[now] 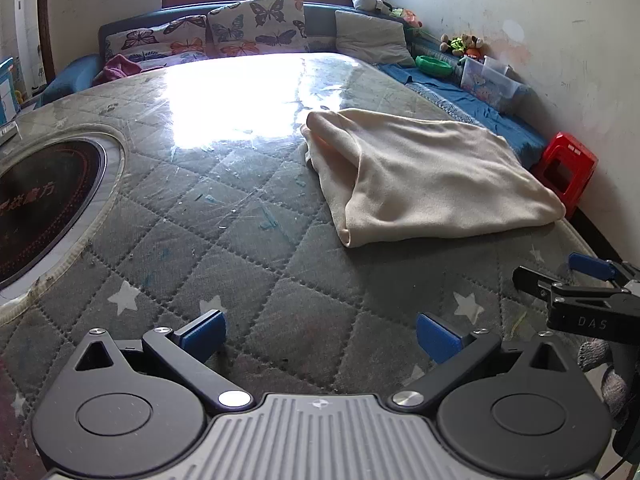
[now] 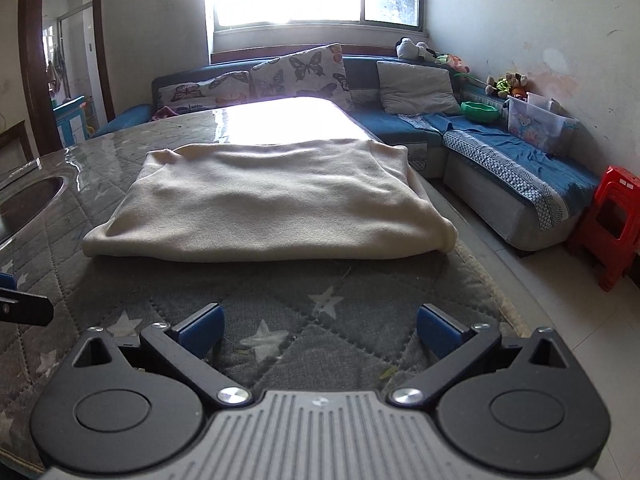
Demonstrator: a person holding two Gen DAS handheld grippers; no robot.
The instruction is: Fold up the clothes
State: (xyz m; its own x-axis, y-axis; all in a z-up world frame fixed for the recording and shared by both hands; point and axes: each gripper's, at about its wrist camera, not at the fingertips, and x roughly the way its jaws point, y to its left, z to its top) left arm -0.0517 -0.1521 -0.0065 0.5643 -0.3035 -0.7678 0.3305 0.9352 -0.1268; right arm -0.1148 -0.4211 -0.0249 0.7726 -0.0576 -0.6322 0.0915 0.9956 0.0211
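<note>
1. I am looking along the left gripper [image 1: 320, 338]; its blue-padded fingers [image 1: 202, 336] are spread wide apart and are holding nothing, hovering over bare quilted table cover [image 1: 248, 240].
2. I am seeing the same on the right gripper [image 2: 320, 336]: its jaws are standing fully apart, empty, with only the star-patterned cover between them.
3. The cream garment [image 2: 264, 200] is lying folded into a rough rectangle on the table, ahead of both grippers and touched by neither. In the left wrist view it is sitting ahead and to the right, near the table's right edge; in the right wrist view it is lying straight ahead, with a strip of bare cover between it and the fingers.
4. Its near edge is looking like a rounded fold, and one flap is lying diagonally over the layer beneath on the side facing the left gripper.
5. In the left wrist view the right gripper is showing at the right border, its black finger and blue pad open, beside a grey knitted glove [image 1: 600, 364] on the person's hand.
6. A round dark cooktop [image 1: 44, 208] is sitting in the table, well to the left of the garment.
7. Window glare is washing out the far half of the tabletop, so I cannot tell what lies there.
8. Beyond the table I am seeing a blue sofa [image 2: 500, 160] with butterfly cushions [image 2: 300, 74], and a red plastic stool [image 2: 608, 220] on the floor to the right.
</note>
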